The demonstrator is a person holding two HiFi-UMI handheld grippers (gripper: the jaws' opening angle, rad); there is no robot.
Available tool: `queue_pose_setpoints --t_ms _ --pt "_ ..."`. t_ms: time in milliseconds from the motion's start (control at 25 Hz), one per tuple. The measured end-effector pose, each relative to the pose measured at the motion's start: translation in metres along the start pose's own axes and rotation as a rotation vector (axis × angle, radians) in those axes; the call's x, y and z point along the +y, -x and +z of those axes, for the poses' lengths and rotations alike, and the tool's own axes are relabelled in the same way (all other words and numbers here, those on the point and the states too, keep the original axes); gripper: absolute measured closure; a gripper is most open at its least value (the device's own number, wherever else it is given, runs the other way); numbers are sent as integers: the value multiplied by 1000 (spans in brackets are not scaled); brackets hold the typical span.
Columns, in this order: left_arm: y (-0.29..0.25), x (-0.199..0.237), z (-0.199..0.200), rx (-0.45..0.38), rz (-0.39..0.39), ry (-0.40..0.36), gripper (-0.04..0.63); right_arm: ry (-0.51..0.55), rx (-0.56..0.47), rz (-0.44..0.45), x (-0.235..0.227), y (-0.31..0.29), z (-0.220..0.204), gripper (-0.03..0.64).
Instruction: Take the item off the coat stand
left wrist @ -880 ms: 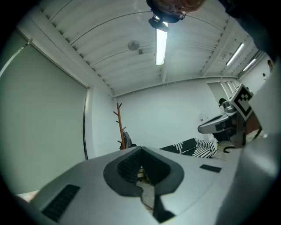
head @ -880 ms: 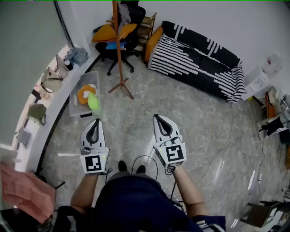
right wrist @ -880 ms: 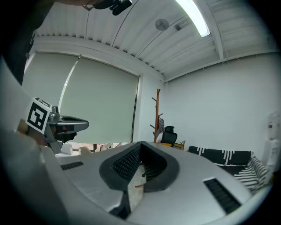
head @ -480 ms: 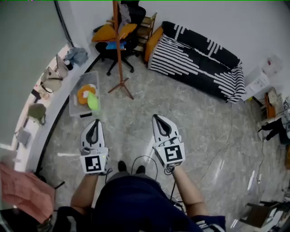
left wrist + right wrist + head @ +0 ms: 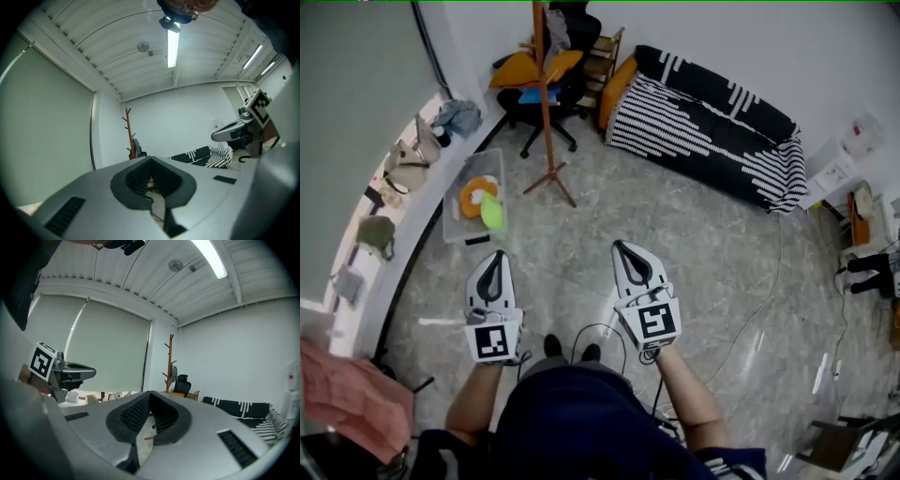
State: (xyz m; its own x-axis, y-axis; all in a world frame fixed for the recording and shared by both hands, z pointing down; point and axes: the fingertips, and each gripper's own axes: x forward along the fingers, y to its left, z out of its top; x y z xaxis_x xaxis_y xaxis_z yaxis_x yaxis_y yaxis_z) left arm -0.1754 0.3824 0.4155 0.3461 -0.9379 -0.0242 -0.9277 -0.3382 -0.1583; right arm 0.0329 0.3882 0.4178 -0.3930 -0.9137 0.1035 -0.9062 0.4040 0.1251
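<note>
Marble floor, coat stand [image 5: 546,103] well off: approach step.
Left gripper [image 5: 496,253], right gripper [image 5: 620,246]: jaws together, empty; walk closer next.

The head camera looks steeply down, with the coat stand [image 5: 546,103] well ahead. Both gripper cameras look level along their jaws (from close behind) toward that distant stand, which all three views share.

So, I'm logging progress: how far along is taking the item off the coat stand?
Done: nothing yet. A grey item hangs on the coat stand. In hand: nothing. The left hand-held gripper and right hand-held gripper are shut, empty and well short of the stand. Left: approach, grasp the item, lift it off.
</note>
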Motion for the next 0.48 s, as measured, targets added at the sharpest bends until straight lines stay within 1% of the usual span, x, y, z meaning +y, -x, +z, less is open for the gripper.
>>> queue_pose_setpoints --t_ms 160,320,360,400,480 --pt "-2 1 -3 0 -2 5 571 13 -5 -2 -1 -4 -5 591" --pt "-1 1 -4 -2 -5 6 571 19 9 7 -1 -7 -9 526" --pt "-1 2 -5 -2 -6 8 571 18 7 12 -2 -8 -8 503" --pt "-2 2 -5 -2 -8 8 571 15 2 20 -1 -10 -7 465" --pt "-2 3 -5 -2 -8 10 571 11 -13 38 1 -13 -3 346"
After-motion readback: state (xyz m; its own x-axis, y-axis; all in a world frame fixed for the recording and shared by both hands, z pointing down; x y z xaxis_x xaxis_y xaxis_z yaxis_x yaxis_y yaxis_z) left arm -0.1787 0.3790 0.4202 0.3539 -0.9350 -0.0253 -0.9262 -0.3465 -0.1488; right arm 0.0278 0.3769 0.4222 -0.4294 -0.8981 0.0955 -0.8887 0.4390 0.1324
